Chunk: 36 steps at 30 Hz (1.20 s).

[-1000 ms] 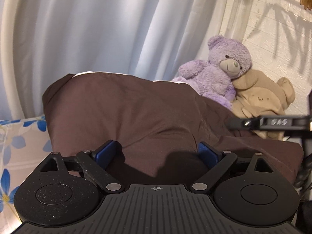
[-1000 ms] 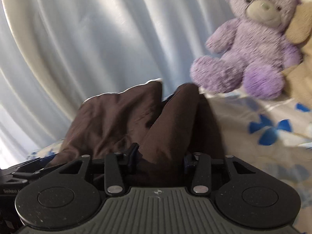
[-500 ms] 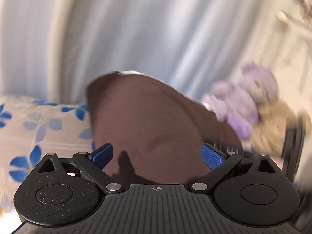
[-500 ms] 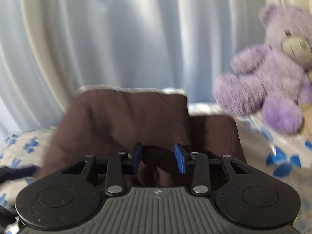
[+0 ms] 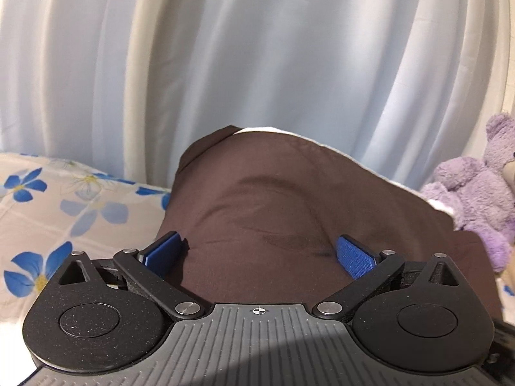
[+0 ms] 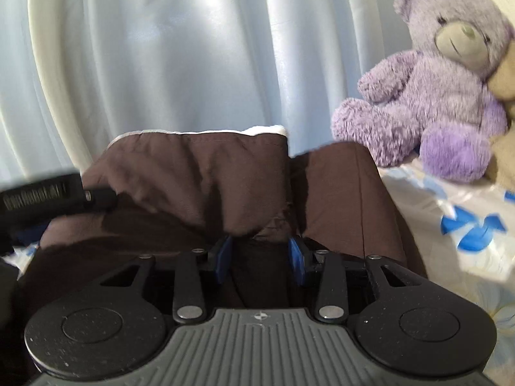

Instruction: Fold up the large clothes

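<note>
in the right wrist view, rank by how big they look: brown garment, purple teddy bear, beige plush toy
1. Dark brown fabric garment, though it lies nearest the camera
2. Fluffy purple teddy bear
3. Beige plush toy, mostly cut off at the edge

matt brown cloth garment (image 5: pixel 289 212), fuzzy plush teddy bear (image 6: pixel 431 96), smooth pale curtain (image 5: pixel 257 48)

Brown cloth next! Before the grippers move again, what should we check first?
1. Left gripper letting go: ok, jaws opening wide, pads off the brown cloth.
2. Right gripper holding a fold: cannot tell, cloth sits between the pads.
3. Cloth folded flat: not ok, bunched and lumpy.
4. Purple bear out of the way: ok, beside the cloth.
5. Bedsheet room on the left: ok.
</note>
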Each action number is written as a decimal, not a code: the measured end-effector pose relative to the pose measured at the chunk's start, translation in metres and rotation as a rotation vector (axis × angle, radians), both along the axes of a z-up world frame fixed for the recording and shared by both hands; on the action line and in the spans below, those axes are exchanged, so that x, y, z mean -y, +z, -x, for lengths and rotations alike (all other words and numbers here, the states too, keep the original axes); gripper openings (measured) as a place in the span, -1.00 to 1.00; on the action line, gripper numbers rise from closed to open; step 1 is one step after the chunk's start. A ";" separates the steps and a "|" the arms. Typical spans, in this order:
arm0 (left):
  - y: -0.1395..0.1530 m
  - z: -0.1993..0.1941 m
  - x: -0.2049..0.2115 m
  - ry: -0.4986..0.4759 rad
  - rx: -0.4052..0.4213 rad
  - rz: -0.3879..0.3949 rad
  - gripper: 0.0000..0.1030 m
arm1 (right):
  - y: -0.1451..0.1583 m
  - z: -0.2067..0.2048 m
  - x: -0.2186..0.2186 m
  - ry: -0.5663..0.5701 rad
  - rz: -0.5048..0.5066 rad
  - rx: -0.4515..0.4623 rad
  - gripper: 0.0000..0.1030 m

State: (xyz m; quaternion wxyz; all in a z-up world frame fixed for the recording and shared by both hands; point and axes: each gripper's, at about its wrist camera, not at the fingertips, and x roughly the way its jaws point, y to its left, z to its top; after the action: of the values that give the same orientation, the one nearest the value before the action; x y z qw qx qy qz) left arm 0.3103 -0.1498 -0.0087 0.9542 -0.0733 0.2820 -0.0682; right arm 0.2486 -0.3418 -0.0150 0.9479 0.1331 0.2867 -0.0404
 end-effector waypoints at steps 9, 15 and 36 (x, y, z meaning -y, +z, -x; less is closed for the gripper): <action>0.016 -0.007 -0.014 -0.005 -0.060 0.049 1.00 | 0.023 -0.003 -0.004 -0.008 -0.016 -0.043 -0.23; 0.050 -0.030 -0.010 -0.031 -0.074 -0.024 1.00 | 0.052 -0.057 -0.017 0.044 0.060 -0.037 -0.22; 0.010 -0.080 -0.002 -0.013 -0.181 -0.038 1.00 | 0.025 -0.059 -0.019 -0.004 0.089 -0.053 -0.22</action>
State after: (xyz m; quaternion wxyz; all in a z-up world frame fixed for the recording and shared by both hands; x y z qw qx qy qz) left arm 0.3903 -0.1476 0.0016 0.9256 -0.0593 0.3687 -0.0619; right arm 0.3080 -0.3228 0.0105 0.9449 0.0903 0.3093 -0.0582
